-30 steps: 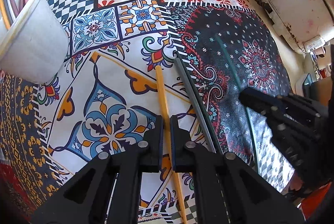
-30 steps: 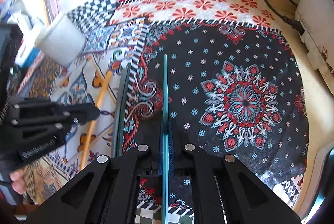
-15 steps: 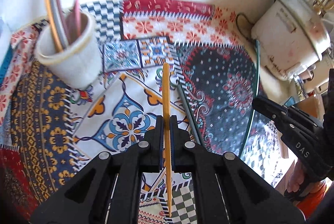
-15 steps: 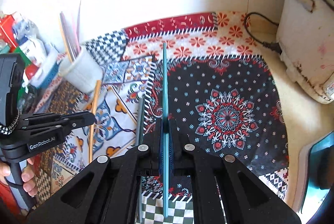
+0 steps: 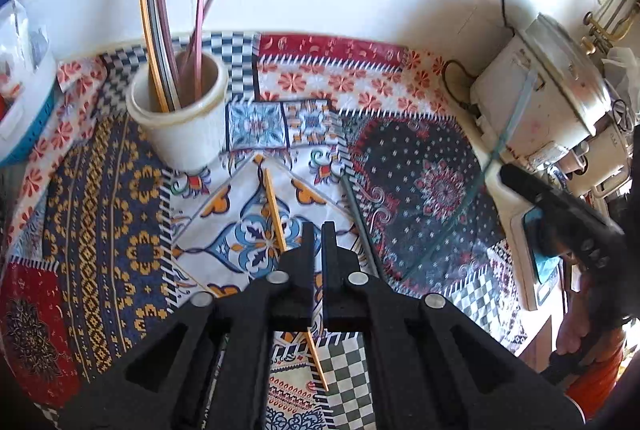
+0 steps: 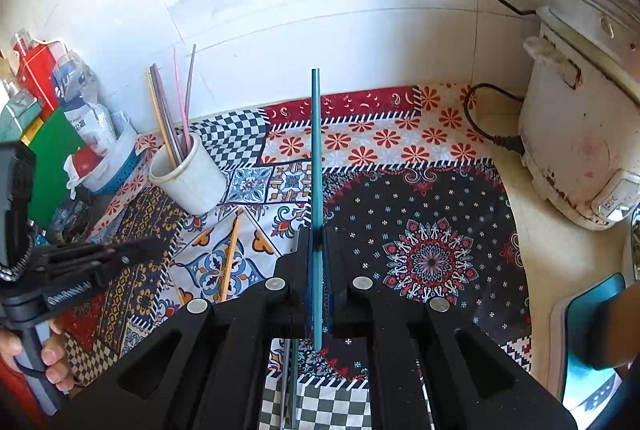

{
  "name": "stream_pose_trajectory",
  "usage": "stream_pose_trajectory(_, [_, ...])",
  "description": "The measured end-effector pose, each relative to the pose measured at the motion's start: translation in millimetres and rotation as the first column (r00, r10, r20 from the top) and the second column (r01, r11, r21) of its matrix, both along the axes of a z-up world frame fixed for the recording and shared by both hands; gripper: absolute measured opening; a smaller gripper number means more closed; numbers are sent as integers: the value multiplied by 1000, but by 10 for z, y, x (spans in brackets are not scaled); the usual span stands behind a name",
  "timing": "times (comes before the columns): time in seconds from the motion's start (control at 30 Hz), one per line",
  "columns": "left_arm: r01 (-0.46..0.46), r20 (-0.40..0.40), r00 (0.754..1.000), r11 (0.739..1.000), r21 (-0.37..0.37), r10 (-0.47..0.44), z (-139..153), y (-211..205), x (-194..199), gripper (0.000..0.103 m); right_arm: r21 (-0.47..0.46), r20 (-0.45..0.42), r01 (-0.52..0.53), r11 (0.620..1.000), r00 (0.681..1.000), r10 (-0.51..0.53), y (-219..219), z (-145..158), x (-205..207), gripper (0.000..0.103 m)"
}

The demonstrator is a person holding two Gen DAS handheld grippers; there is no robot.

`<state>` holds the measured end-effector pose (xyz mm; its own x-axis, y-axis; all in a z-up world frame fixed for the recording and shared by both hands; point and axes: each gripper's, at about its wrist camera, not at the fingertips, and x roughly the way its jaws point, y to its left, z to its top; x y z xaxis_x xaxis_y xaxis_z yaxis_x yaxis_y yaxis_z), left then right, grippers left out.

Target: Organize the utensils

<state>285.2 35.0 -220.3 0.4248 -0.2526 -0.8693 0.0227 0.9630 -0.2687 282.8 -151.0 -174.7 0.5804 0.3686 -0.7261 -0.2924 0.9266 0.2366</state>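
My left gripper point(image 5: 318, 230) is shut with nothing between its fingers, raised above the patterned cloth point(image 5: 100, 230). The orange chopstick point(image 5: 276, 209) lies slanted on the cloth beneath it, partly hidden by the left finger; in the right wrist view this orange chopstick point(image 6: 231, 258) rests apart from the left gripper point(image 6: 158, 246). My right gripper point(image 6: 318, 234) is shut on a teal chopstick point(image 6: 316, 149), held off the cloth and pointing away. A grey chopstick point(image 5: 360, 222) lies on the cloth between them. The white cup point(image 5: 188, 125) at the back left holds several sticks.
A white rice cooker point(image 6: 580, 133) with its black cord point(image 6: 480, 125) stands at the right. A blue basket point(image 6: 116, 169) with packets sits left of the cup point(image 6: 196, 181). A tiled wall point(image 6: 360, 29) closes the back. A hand point(image 6: 48, 358) holds the left gripper's handle.
Both grippers have risen away from the cloth. The orange chopstick has slipped out of the left gripper and lies on the cloth. The teal chopstick has gone up with the right gripper.
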Motion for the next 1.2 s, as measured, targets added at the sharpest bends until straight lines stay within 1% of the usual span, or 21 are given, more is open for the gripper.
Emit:
stream_pose_trajectory(0.03, [-4,-17,1000,1000,5,4,-56,6,16,3,7,3,-1,1000,1000,1,-3,20,0,1])
stream_pose_trajectory(0.07, [0,-43,999,1000,15,1,-152,2,49,10,11,6,-2,1000,1000,2,-4,42,0,1])
stream_pose_trajectory(0.13, [-12,-93,996,999,31,15,-346,6,98,14,16,15,-8,1000,1000,7,-2,84,0,1])
stream_pose_trajectory(0.2, [-22,-149,989,1000,20,25,-556,20,162,14,12,22,-11,1000,1000,11,7,91,14,1])
stream_pose_trajectory(0.27, [-33,-180,983,999,19,35,-694,11,201,14,-2,7,-20,1000,1000,20,20,41,45,1])
stream_pose_trajectory(0.37, [-38,-195,980,999,24,42,-814,-18,252,14,-20,-38,-32,999,999,31,19,-102,112,1])
stream_pose_trajectory(0.47, [-39,-199,979,998,51,48,-895,-39,319,14,-26,-116,-53,998,992,50,30,-307,213,3])
stream_pose_trajectory(0.53, [-45,-205,977,996,72,59,-947,-35,367,14,-41,-169,-70,997,984,62,75,-465,287,9])
stream_pose_trajectory(0.6, [-51,-197,978,996,68,63,-949,-13,401,14,-53,-211,-89,995,975,76,134,-603,347,27])
stream_pose_trajectory(0.67, [-51,-193,979,996,74,64,-941,10,439,14,-76,-222,-107,991,971,87,213,-723,391,30])
stream_pose_trajectory(0.77, [-47,-187,981,996,79,61,-942,24,494,14,-129,-236,-142,981,966,109,349,-888,471,30])
stream_pose_trajectory(0.9, [-28,-174,984,994,104,46,-937,-5,537,14,-176,-244,-167,970,962,121,460,-1047,574,30])
stream_pose_trajectory(1.03, [-18,-163,986,993,118,37,-955,-26,570,14,-192,-248,-184,964,960,134,489,-1145,650,30])
stream_pose_trajectory(1.13, [-20,-170,985,994,106,38,-974,-41,620,14,-223,-222,-200,954,963,150,498,-1176,643,22])
stream_pose_trajectory(1.17, [-16,-174,984,995,100,34,-975,-32,624,14,-235,-216,-212,948,963,162,492,-1173,634,17])
stream_pose_trajectory(1.2, [-11,-177,984,996,94,28,-978,-20,628,14,-250,-212,-220,943,963,168,471,-1171,628,8])
